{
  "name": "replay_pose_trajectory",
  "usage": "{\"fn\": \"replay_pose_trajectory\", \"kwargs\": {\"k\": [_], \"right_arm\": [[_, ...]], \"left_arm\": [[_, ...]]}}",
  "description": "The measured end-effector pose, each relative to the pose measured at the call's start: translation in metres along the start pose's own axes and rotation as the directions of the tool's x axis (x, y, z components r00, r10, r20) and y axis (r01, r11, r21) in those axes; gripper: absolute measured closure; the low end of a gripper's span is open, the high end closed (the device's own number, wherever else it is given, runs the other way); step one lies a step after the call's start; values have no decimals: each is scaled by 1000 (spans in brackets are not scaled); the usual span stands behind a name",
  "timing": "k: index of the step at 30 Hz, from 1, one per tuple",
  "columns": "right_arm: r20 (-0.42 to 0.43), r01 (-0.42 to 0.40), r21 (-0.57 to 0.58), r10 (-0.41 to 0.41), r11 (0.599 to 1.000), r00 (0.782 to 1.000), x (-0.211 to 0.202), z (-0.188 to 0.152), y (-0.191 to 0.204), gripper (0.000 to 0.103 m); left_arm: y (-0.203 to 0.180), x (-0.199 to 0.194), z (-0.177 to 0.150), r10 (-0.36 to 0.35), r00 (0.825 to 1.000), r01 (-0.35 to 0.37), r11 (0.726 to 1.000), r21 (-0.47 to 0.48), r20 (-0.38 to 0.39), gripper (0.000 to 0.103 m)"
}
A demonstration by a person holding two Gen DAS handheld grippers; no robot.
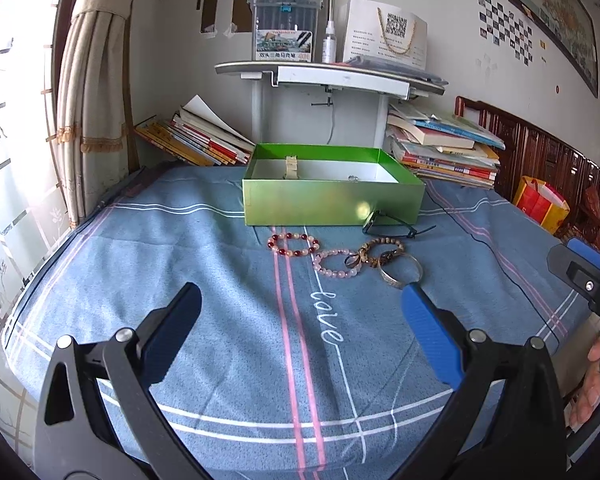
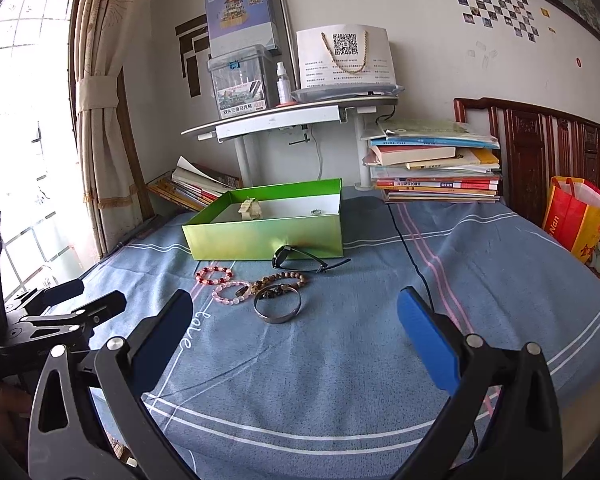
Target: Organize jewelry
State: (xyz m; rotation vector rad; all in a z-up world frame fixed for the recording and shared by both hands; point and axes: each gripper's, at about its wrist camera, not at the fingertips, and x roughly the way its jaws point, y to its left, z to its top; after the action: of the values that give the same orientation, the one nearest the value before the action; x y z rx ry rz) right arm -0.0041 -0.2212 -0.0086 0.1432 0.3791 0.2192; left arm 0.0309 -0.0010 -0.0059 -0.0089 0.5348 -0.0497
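Note:
An open green box (image 1: 332, 202) (image 2: 260, 236) stands on the blue bedsheet; inside lie a cream bracelet (image 1: 291, 168) (image 2: 249, 209) and a small ring (image 1: 353, 178) (image 2: 315, 211). In front of it lie a red-and-white bead bracelet (image 1: 293, 244) (image 2: 213, 275), a pink bead bracelet (image 1: 336, 264) (image 2: 232, 293), a brown bead bracelet (image 1: 382, 250) (image 2: 280, 282), a silver bangle (image 1: 400, 271) (image 2: 277, 306) and black glasses (image 1: 392, 224) (image 2: 300, 261). My left gripper (image 1: 300, 308) is open, hovering short of the jewelry. My right gripper (image 2: 296, 312) is open too, just before the bangle.
Book stacks sit behind the box at left (image 1: 196, 136) and right (image 1: 444, 144). A small white desk (image 1: 328, 74) holds boxes and a bottle. A black cable (image 2: 412, 264) crosses the sheet. A red-yellow bag (image 2: 578, 216) stands by the wooden headboard. A curtain (image 1: 92, 80) hangs at left.

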Motion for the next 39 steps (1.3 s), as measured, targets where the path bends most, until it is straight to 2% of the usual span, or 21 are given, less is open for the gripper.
{"fn": "replay_pose_trajectory", "kwargs": {"k": [5,11,13,15,21,22,25,28,32,35,36,39], "right_arm": [[-30,-2,8,2,1000,1000,15,-3,-7,3],[-88,-6,24,8,1000,996,41,-8,-20,3],[-109,-8,27,11,1000,994,51,-10,-24,3],[-123,-9,31,13,999,992,59,-11,-27,3],[-189,-22,24,26,999,982,88,-16,-32,3],[-194,-25,20,29,999,981,91,-16,-31,3],[-215,-38,3,38,999,976,104,-15,-27,3],[-234,-48,-5,45,999,971,117,-11,-21,7],[-291,-74,-26,63,997,955,137,-7,-13,22],[-316,-85,-28,72,996,946,146,-8,-10,25],[-314,-89,-20,78,996,946,147,-7,-11,25],[-317,-86,-18,76,996,946,148,-7,-12,25]], "left_arm": [[-8,22,6,-33,999,34,999,23,-31,4],[-27,67,21,-114,988,119,992,41,-100,8],[-36,89,27,-130,982,139,989,58,-134,21],[-43,112,31,-147,973,161,985,66,-178,30],[-53,166,33,-145,951,171,982,75,-273,37],[-54,173,33,-143,946,171,983,73,-290,43],[-52,185,31,-157,934,182,982,51,-322,53],[-50,197,28,-163,923,185,982,32,-349,58],[-48,200,31,-193,916,208,978,4,-353,67],[-48,201,31,-224,907,234,972,-16,-356,79],[-49,199,31,-230,906,238,971,-20,-355,86],[-48,198,32,-238,907,243,970,-30,-348,96]]}}
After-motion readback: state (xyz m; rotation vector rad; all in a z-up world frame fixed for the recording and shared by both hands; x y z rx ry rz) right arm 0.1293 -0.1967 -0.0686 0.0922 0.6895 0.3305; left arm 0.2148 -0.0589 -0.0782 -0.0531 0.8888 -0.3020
